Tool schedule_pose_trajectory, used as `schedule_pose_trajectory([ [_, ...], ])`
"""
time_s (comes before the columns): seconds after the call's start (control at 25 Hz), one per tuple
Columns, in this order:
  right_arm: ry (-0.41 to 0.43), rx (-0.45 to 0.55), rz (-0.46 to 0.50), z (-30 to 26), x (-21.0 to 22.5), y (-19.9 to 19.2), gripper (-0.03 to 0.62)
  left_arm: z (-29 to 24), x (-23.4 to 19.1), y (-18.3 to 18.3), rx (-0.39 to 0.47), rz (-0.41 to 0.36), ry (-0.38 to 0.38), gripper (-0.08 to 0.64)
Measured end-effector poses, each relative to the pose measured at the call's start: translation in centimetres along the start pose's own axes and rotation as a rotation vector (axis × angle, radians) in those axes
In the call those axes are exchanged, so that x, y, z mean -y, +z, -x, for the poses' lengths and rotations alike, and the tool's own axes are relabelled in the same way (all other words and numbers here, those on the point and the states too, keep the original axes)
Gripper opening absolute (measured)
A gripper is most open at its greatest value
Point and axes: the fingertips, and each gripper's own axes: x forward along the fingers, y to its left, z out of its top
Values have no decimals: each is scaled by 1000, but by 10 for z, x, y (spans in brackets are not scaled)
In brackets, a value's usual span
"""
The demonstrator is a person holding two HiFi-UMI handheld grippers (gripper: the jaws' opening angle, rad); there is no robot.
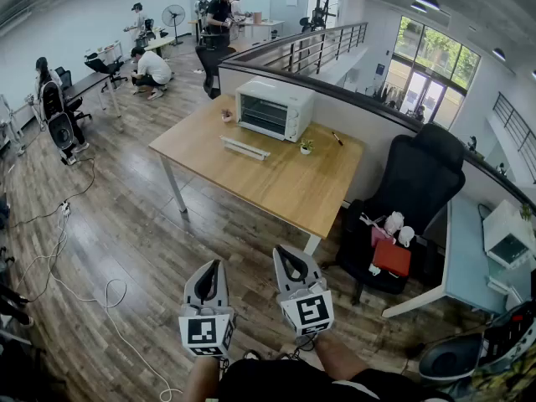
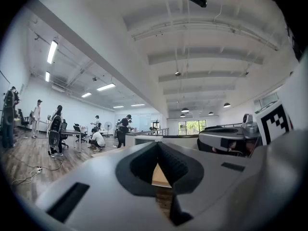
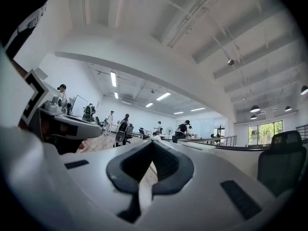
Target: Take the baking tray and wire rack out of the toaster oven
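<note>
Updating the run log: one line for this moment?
left gripper: shut, empty | right gripper: shut, empty | oven: on table, not reached

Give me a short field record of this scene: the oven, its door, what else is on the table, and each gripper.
oven: white toaster oven at the far edge of the wooden table
door: closed; tray and rack not visible
also on table: long white bar, small potted plant
left gripper: fingers together, empty, short of the table
right gripper: fingers together, empty, short of the table
</note>
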Motion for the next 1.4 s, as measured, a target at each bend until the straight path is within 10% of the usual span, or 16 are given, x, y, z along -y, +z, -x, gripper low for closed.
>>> schedule_pose_trajectory([
  [0.48,7,-17,-50,-23,-28,-22,8,-5,-35,-35,-67,19,-35,28],
  [0.76,-17,-60,-137,-27,-20,-46,285,-12,-69,-53,-60,100,-14,300],
  [1.4,13,-84,-163,-177,42,-87,316,-139,-156,-85,-93,158,6,301],
])
